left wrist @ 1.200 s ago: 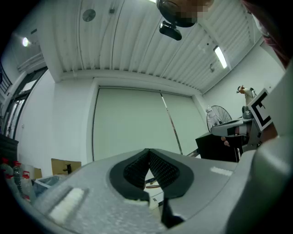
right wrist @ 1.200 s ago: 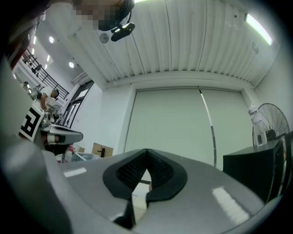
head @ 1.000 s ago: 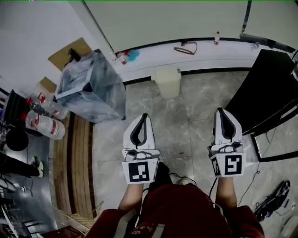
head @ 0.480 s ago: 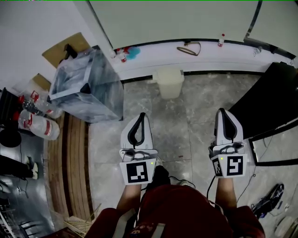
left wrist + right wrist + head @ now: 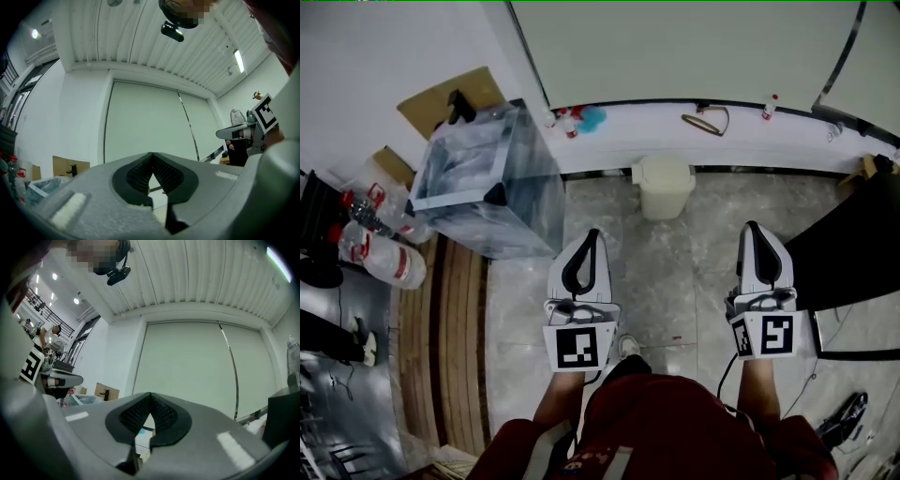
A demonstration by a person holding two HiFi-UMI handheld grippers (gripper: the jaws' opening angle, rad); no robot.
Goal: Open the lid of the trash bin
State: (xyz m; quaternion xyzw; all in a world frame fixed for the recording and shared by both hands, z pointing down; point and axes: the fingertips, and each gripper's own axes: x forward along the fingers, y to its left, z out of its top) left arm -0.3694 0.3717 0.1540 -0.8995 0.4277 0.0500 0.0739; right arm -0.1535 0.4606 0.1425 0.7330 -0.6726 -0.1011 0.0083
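Approach stage, I'd say: bin point(image 5: 664, 192) at floor's point(image 5: 675, 272) far edge, lid point(image 5: 664, 170) on. L gripper point(image 5: 590, 236) & R gripper point(image 5: 754, 229) jaws together, empty. Next: reach down to lid.

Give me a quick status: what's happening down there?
Left gripper and right gripper shut, empty. Trash bin ahead, lid closed, untouched. Nothing blocking.

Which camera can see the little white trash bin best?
The head view. It looks down on the whole trash bin, lid shut, standing on the floor. The left and right gripper views look higher up, at the wall; I cannot make the bin out there.
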